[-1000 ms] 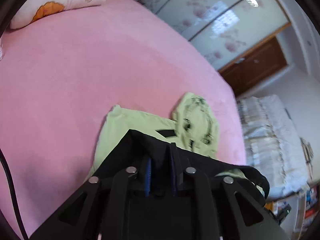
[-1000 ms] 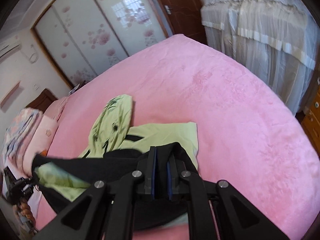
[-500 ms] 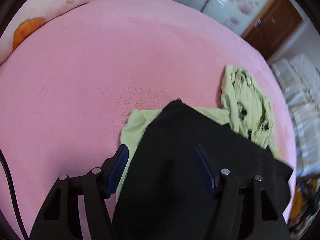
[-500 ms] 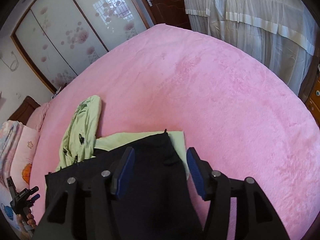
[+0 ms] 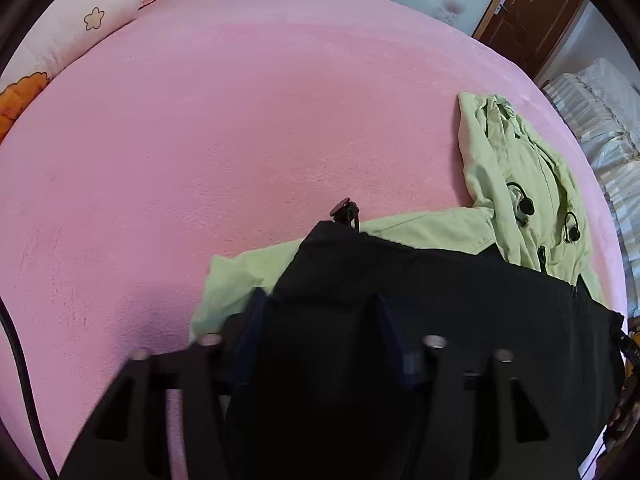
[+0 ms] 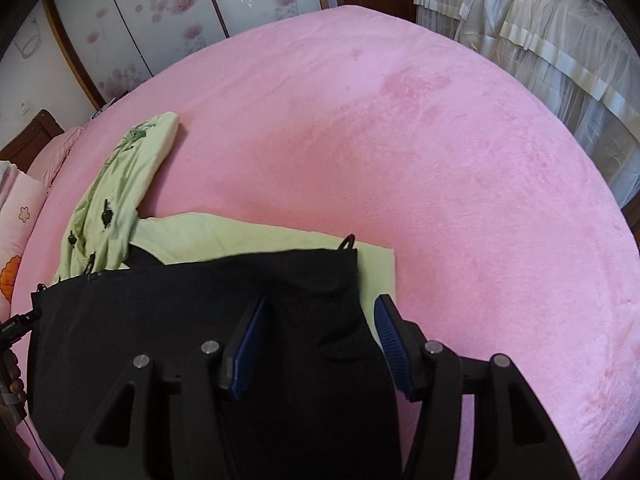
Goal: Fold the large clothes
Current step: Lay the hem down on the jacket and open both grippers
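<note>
- Left wrist view: I have the left gripper (image 5: pixel 320 332) low over the near edge of the jacket (image 5: pixel 440 320). Its jaws have just been closing in from a wider gap and now stand at a middling width, with black cloth lying between them. This view is blurred there, so I cannot tell whether the pads press on it.
- The jacket lies on the pink bed (image 5: pixel 240 120). Its black panel is laid over the pale green part, and the green hood (image 5: pixel 520 184), with black cord stoppers, sticks out to the right.
- I judge that a fold has been laid down and the next move calls for taking a fresh edge, lifting both corners evenly.
- A printed pillow (image 5: pixel 60 40) sits at the far left.
- Right wrist view: the right gripper (image 6: pixel 320 344) has jaws that sprang apart and stand clearly open. A ridge of the black panel (image 6: pixel 200 320) runs between the blue ribbed pads (image 6: pixel 390 336), touching neither.
- The black cloth looks smooth and slightly stiff, and it holds soft creases. The green strip (image 6: pixel 256 236) is matte, and the bed cover is fleecy.
- A small black loop (image 6: pixel 347 242) pokes up at the fold's far corner.
</note>
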Demonstrator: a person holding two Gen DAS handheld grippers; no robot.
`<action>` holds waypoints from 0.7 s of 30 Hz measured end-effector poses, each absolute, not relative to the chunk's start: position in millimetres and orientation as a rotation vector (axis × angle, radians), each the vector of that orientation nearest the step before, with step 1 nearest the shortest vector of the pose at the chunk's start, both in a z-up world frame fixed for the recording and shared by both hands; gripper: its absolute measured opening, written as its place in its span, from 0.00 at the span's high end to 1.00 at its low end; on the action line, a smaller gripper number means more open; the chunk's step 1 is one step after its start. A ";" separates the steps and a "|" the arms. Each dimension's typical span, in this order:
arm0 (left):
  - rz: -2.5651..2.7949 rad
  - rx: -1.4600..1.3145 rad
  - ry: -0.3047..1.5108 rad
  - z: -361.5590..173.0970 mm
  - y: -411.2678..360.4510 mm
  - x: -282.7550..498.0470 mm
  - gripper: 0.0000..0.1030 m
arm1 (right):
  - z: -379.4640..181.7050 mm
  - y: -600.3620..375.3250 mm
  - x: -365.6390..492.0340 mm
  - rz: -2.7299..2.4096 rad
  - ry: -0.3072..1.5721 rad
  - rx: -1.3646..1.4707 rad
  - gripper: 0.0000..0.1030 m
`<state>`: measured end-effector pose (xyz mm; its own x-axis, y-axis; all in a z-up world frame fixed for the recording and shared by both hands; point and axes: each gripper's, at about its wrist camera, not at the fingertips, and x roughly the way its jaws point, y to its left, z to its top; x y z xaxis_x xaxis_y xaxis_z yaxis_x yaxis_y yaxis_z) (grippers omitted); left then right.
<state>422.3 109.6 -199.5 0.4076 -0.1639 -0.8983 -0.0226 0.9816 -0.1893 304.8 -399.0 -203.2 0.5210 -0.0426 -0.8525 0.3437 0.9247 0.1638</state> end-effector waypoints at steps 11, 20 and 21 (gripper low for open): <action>0.043 -0.135 0.912 -167.1 104.1 401.3 0.95 | -166.5 -364.5 319.6 -0.294 0.840 0.165 0.86; 0.139 -0.103 0.963 -203.8 113.2 399.6 0.93 | -209.5 -354.8 347.0 -0.423 0.963 0.085 0.56; 0.140 -0.101 0.965 -205.2 110.9 401.8 0.93 | -205.7 -357.8 343.3 -0.417 0.957 0.100 0.56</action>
